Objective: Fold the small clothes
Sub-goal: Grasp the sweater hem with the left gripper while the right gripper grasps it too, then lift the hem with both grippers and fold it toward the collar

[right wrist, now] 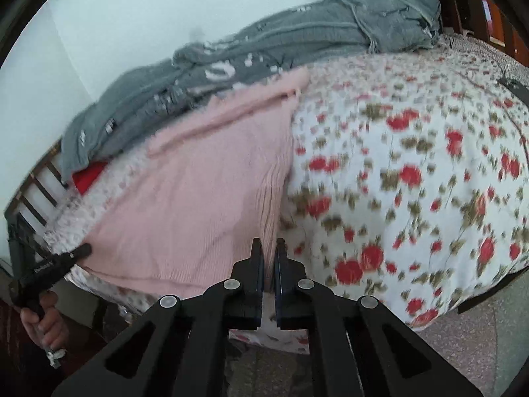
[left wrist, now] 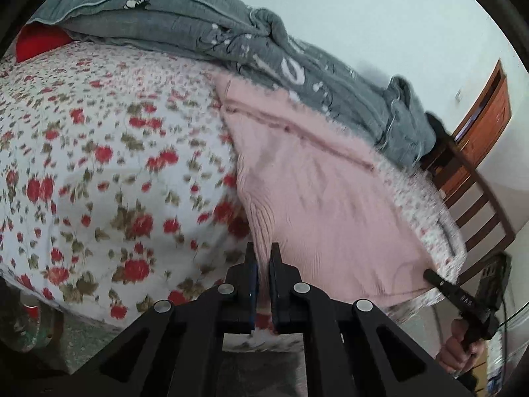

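Observation:
A pink knitted garment [left wrist: 317,192] lies spread flat on a floral bedsheet [left wrist: 99,165]. My left gripper [left wrist: 263,254] is shut on the garment's ribbed hem corner at the near edge of the bed. In the right wrist view the same pink garment [right wrist: 198,192] lies on the sheet [right wrist: 413,165], and my right gripper [right wrist: 269,249] is shut on its ribbed hem at the other near corner. Each view shows the other gripper at the garment's opposite corner, the right one in the left wrist view [left wrist: 433,278] and the left one in the right wrist view [right wrist: 84,250].
A crumpled grey blanket [left wrist: 231,36] lies along the far side of the bed by the wall, also in the right wrist view [right wrist: 297,33]. A red item [left wrist: 39,41] shows under it. A wooden bed frame [left wrist: 469,192] and wooden cabinet [left wrist: 486,112] stand at the bed's end.

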Motion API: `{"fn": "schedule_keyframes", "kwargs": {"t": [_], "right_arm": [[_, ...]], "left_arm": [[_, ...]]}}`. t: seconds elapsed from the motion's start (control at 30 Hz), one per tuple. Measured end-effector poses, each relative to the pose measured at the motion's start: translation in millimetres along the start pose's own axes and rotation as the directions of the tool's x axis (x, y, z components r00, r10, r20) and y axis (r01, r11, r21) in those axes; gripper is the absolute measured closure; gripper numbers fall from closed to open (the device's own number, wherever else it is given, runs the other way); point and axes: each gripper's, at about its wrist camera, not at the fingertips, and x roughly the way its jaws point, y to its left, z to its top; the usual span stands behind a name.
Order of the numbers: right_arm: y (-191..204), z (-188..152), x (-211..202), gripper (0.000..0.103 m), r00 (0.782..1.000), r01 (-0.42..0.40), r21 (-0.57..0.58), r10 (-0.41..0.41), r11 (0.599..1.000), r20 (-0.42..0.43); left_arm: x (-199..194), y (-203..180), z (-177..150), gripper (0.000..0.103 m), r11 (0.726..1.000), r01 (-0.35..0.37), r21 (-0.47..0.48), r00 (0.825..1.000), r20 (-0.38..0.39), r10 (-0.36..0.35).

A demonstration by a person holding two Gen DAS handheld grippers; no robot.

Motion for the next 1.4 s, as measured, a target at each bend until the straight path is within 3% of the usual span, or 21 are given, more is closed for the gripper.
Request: {"fn": "schedule_keyframes", "kwargs": {"t": [0.3, 0.57, 0.8, 1.03, 1.4], "right_arm": [[16.2, 64.8, -32.0, 0.098, 0.986, -0.134, 0.063, 0.126, 0.989, 0.109], [21.4, 139.7, -23.7, 0.098, 0.971, -0.193, 0.107, 0.174, 0.975, 0.167], [17.7, 202.5, 28.5, 0.098, 0.970, -0.190, 0.121, 0.168, 0.974, 0.176], [7.8, 248.9, 102.5, 0.098, 0.980, -0.164, 0.135, 0.145, 0.977, 0.140], [-23.6, 276.9, 218.6, 0.097, 0.996, -0.093, 0.207, 0.088, 0.974, 0.031]], "left_arm": [[-23.5, -11.6, 61.6, 0.096, 0.994, 0.083, -0.069, 0.993, 0.093, -0.076], [-14.6, -31.4, 127.2, 0.096, 0.997, 0.068, -0.037, 0.985, 0.160, -0.061], [39.0, -31.4, 186.9, 0.096, 0.995, 0.040, -0.091, 0.983, 0.180, -0.023], [104.2, -29.3, 227.8, 0.096, 0.996, -0.019, -0.082, 0.987, 0.157, 0.031], [214.7, -1.3, 265.2, 0.096, 0.989, -0.111, -0.098, 0.992, 0.043, 0.116]]}}
